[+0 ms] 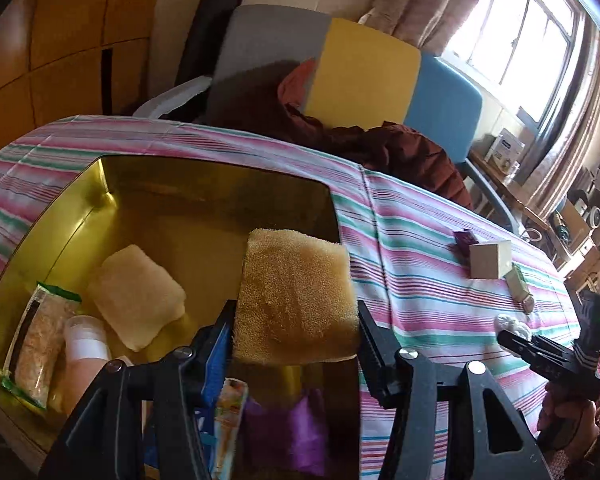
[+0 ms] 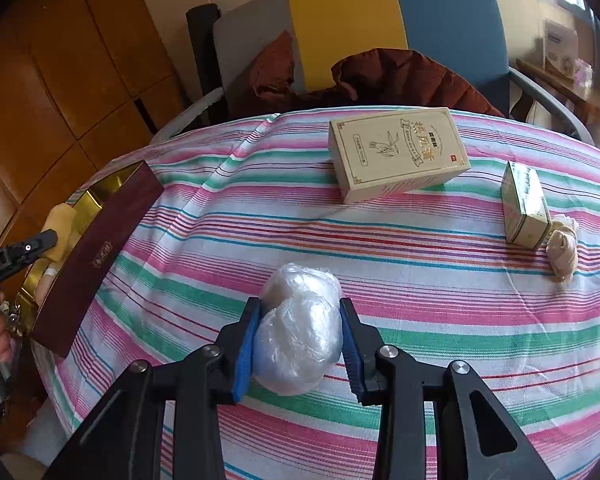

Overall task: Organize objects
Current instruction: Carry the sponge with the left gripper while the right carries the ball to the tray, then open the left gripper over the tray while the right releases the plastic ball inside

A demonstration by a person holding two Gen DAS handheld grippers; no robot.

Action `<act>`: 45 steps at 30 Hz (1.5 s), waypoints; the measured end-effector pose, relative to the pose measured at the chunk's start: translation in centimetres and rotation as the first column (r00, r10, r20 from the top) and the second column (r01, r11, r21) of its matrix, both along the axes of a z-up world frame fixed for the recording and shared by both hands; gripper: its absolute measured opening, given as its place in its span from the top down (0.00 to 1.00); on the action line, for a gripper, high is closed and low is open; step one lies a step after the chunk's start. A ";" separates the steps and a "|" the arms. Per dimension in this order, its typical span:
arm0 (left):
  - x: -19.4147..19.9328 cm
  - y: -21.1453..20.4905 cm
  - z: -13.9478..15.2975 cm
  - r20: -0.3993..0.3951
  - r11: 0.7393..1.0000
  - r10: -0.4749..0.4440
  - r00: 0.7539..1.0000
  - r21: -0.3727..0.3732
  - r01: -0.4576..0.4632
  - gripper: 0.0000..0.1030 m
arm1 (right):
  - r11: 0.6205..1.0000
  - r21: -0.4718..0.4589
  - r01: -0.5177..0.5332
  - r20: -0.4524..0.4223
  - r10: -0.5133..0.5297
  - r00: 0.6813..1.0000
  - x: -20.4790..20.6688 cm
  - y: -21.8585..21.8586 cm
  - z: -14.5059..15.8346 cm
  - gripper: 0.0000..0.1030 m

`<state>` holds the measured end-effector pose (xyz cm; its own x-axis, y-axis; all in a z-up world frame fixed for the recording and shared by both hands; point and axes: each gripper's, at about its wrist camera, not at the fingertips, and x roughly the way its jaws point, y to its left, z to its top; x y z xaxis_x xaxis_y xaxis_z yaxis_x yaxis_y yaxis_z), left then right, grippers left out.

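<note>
My left gripper (image 1: 296,316) is shut on a tan sponge (image 1: 296,296) and holds it over the gold-lined box (image 1: 60,224). Inside the box lie a pale yellow sponge (image 1: 136,296), a green-edged snack packet (image 1: 40,344), a small white-capped bottle (image 1: 86,338) and a purple packet (image 1: 284,432). My right gripper (image 2: 300,332) is shut on a clear plastic-wrapped bundle (image 2: 296,332) just above the striped tablecloth (image 2: 420,240). The box, dark maroon outside (image 2: 92,256), stands at the left in the right wrist view, with the left gripper (image 2: 16,252) above it.
A beige printed carton (image 2: 396,152), a small green-and-white carton (image 2: 526,204) and a knotted beige cloth (image 2: 564,252) lie on the far right of the table. A chair with a brown jacket (image 2: 404,76) stands behind the table. The right gripper (image 1: 556,352) shows at the right.
</note>
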<state>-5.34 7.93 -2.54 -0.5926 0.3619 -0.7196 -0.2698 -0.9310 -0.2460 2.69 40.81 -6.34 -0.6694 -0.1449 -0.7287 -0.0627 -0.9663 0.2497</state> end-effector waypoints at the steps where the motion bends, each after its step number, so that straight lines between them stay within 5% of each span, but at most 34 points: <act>1: -0.3 -0.3 -0.4 0.014 1.000 0.015 1.000 -0.010 -0.014 0.46 | 1.000 0.002 -0.004 -0.001 0.004 1.000 0.0 -0.2 0.0 0.63; 7: -2.0 -1.2 -2.7 0.110 0.996 0.062 0.992 -0.064 -0.055 0.44 | 1.000 0.004 -0.029 -0.012 0.029 1.000 0.1 -1.1 0.1 0.63; 10: -1.8 -1.6 -2.9 0.107 0.995 0.089 0.990 -0.055 -0.083 0.35 | 0.999 0.001 -0.039 -0.019 0.039 0.999 0.2 -1.3 0.2 0.63; 16: -0.2 -2.6 -2.1 0.048 0.993 0.113 0.992 0.005 -0.114 0.31 | 0.999 -0.002 -0.047 -0.020 0.047 0.999 0.2 -1.7 0.2 0.63; 25: 3.2 -3.3 -0.3 -0.048 0.997 0.036 0.998 0.065 -0.033 0.31 | 0.998 -0.040 -0.046 -0.014 0.045 0.999 0.0 -3.3 1.5 0.62; 45: 7.0 -5.2 0.1 -0.113 0.994 -0.043 0.993 0.091 0.053 0.31 | 0.959 0.093 -0.267 -0.076 0.274 0.959 -10.8 -19.8 7.8 0.60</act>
<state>1.69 2.77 -2.42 -0.6471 0.4548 -0.6119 -0.3442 -0.8904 -0.2978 -8.08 21.02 1.43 -0.6751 -0.2719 -0.6858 0.2222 -0.9614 0.1624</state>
